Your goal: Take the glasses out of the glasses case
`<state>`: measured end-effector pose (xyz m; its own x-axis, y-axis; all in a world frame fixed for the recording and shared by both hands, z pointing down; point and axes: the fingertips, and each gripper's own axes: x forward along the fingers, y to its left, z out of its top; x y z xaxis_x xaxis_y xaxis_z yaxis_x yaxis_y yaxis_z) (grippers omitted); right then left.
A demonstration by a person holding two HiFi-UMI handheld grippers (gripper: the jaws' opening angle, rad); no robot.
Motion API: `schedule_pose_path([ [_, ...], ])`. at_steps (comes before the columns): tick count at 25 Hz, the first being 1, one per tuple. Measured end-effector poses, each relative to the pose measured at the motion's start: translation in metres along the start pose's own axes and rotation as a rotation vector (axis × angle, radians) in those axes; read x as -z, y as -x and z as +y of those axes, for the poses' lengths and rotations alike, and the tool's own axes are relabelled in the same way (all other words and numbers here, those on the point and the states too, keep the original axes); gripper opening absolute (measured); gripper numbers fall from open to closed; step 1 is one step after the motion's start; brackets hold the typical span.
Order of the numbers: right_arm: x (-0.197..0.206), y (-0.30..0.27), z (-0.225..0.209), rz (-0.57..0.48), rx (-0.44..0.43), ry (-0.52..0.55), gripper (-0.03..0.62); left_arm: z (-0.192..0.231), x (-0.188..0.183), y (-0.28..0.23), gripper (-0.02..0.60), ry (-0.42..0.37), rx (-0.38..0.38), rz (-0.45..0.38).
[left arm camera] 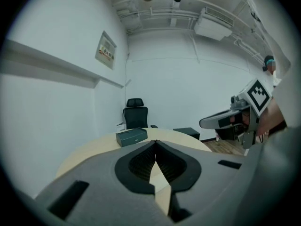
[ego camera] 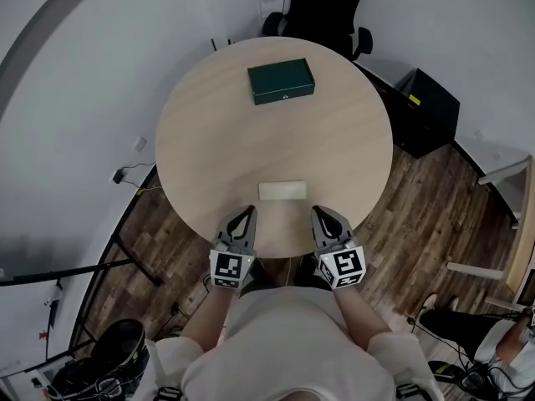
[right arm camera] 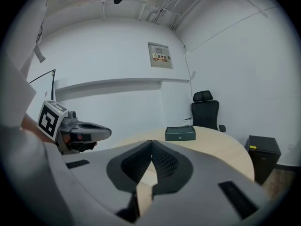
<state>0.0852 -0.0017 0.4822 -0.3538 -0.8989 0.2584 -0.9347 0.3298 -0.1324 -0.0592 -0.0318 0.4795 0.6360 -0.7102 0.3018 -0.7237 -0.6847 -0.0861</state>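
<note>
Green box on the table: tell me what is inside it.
The green box is shut, so its contents are hidden. Only the lid and the front wall show.

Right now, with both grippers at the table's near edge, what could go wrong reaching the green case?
The dark green case lies closed at the far side of the table; a long reach could push it toward that edge.
The left gripper and right gripper are both shut; unopened, they would only shove the case.
The pale rectangular object lies just ahead of them, near the edge; a forearm might sweep it off.
</note>
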Motion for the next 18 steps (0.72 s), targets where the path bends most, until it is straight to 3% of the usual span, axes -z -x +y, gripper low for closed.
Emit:
schedule_pose_path([
  [9, 0.01, -0.004, -0.003, 0.025, -0.003, -0.022, 0.012, -0.023, 0.043, -0.03, 0.009, -0.467, 0.131, 0.199],
  [18, 0.017, -0.004, -0.014, 0.036, 0.015, -0.049, 0.012, -0.035, 0.101, -0.067, 0.009, -0.73, 0.24, 0.386],
])
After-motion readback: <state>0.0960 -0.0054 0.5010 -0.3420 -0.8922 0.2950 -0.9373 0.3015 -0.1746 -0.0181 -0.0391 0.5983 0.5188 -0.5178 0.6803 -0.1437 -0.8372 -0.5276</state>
